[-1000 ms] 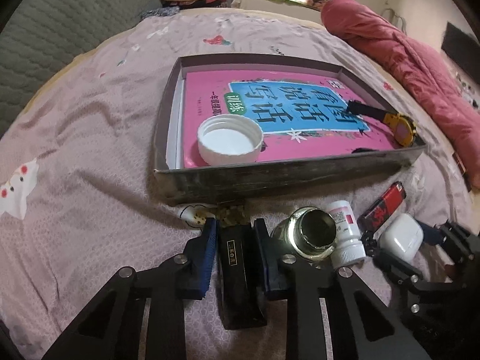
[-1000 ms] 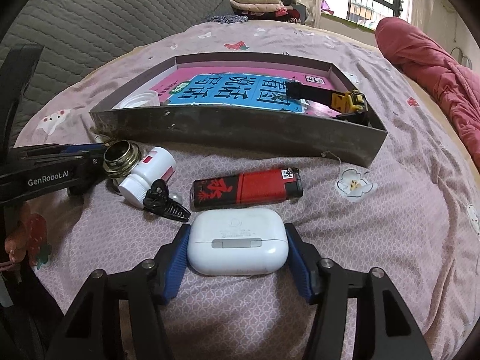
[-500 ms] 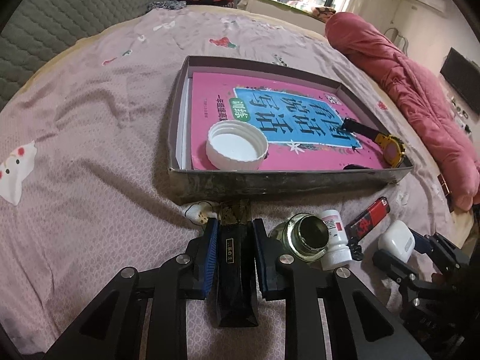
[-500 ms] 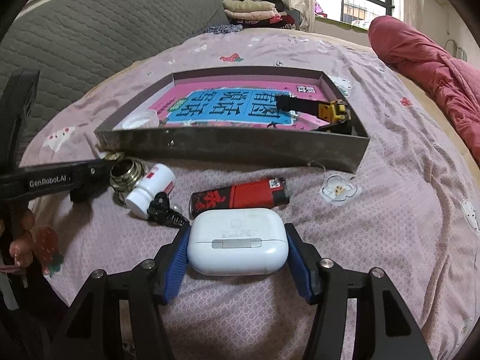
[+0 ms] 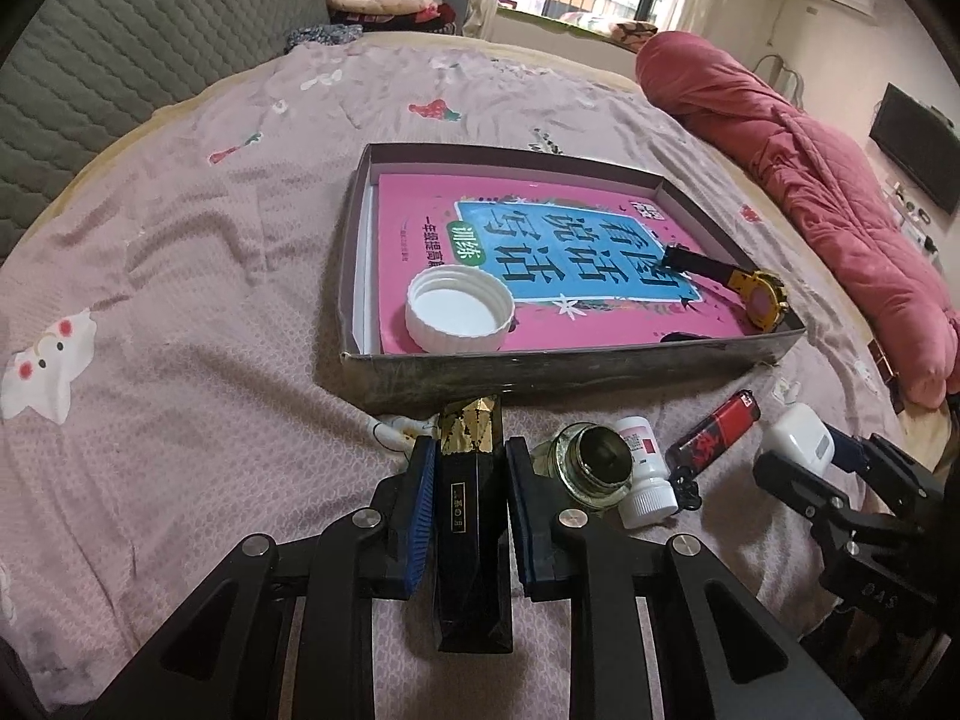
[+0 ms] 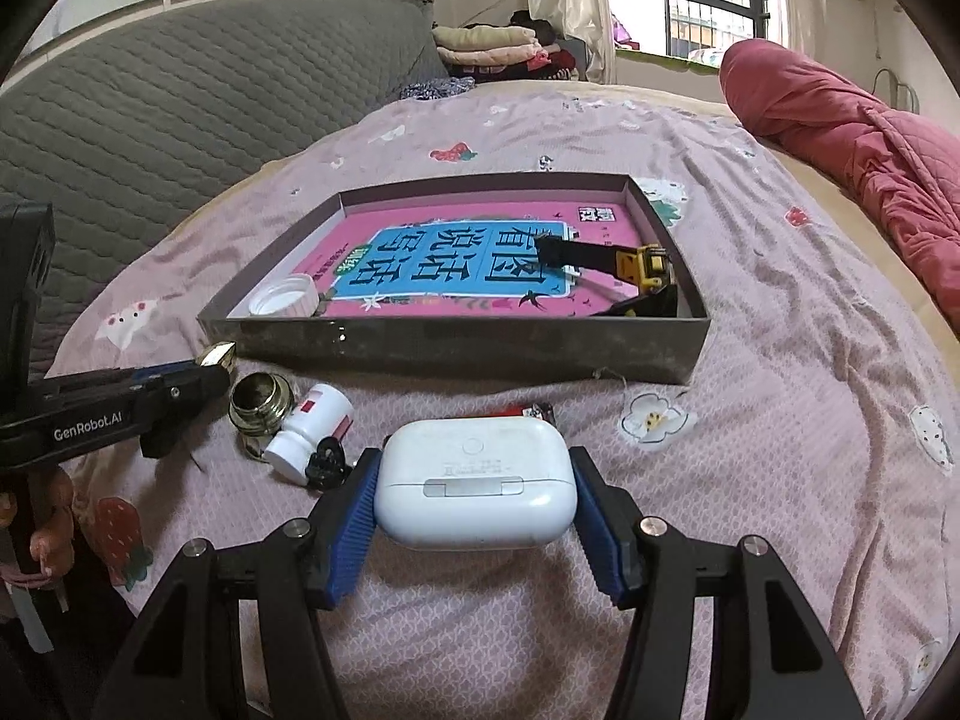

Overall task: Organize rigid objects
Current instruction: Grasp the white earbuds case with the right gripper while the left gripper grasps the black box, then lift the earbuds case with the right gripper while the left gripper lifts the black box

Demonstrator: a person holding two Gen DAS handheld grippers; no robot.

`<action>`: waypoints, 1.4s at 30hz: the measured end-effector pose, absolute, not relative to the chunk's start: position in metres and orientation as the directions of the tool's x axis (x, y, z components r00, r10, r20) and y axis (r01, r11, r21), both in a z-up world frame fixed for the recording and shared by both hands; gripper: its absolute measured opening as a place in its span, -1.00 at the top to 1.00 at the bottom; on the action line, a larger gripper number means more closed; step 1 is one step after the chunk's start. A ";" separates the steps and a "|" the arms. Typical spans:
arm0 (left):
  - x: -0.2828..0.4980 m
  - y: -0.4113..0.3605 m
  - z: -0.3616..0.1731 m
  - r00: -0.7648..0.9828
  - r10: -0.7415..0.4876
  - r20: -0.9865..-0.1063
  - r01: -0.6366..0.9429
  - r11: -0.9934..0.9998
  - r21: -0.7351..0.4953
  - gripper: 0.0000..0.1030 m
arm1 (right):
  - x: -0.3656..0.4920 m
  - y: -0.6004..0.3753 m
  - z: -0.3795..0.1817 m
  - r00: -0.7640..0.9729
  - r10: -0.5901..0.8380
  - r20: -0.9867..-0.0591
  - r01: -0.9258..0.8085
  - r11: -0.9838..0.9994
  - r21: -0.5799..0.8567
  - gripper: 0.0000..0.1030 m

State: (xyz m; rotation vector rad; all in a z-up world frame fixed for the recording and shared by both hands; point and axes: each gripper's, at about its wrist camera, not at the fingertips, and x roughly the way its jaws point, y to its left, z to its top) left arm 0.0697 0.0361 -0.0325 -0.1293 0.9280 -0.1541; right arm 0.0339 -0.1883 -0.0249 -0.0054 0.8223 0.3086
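Observation:
My left gripper [image 5: 470, 465] is shut on a slim black box with a gold end [image 5: 471, 516], lifted just off the bedspread in front of the tray [image 5: 540, 381]. My right gripper [image 6: 477, 480] is shut on a white earbud case [image 6: 476, 483], also raised a little. In the left wrist view the earbud case [image 5: 798, 441] shows at the right in the other gripper. The shallow dark tray [image 6: 456, 339] holds a pink book [image 5: 540, 252], a white lid [image 5: 459, 312] and a yellow watch [image 5: 759, 297].
On the bedspread before the tray lie a glass jar [image 5: 594, 465], a small white pill bottle [image 5: 645, 471], a red-black lighter [image 5: 714, 435] and a black clip [image 6: 327, 462]. A red quilt [image 5: 810, 180] lies at the right; a grey quilted headboard [image 6: 180, 108] at the left.
Both grippers have risen a little with their objects, so the tray and the loose items look smaller and farther. The left jaws have pressed in on the black box.

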 end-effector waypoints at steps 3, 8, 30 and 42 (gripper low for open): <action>0.067 0.036 -0.030 0.593 -0.183 -0.784 0.075 0.982 -0.172 0.55 | 0.033 -0.189 -0.024 0.641 0.270 -0.719 -0.271 0.955 0.117 -0.16; 0.063 0.037 -0.025 0.605 -0.180 -0.775 0.082 0.983 -0.165 0.55 | 0.033 -0.190 -0.022 0.646 0.267 -0.715 -0.266 0.957 0.118 -0.16; 0.048 0.032 -0.003 0.640 -0.187 -0.745 0.110 0.982 -0.153 0.55 | 0.032 -0.195 -0.005 0.698 0.263 -0.666 -0.244 0.962 0.124 -0.16; 0.041 0.021 0.008 0.677 -0.166 -0.717 0.131 0.986 -0.105 0.55 | 0.028 -0.192 0.011 0.756 0.234 -0.611 -0.241 0.968 0.073 -0.16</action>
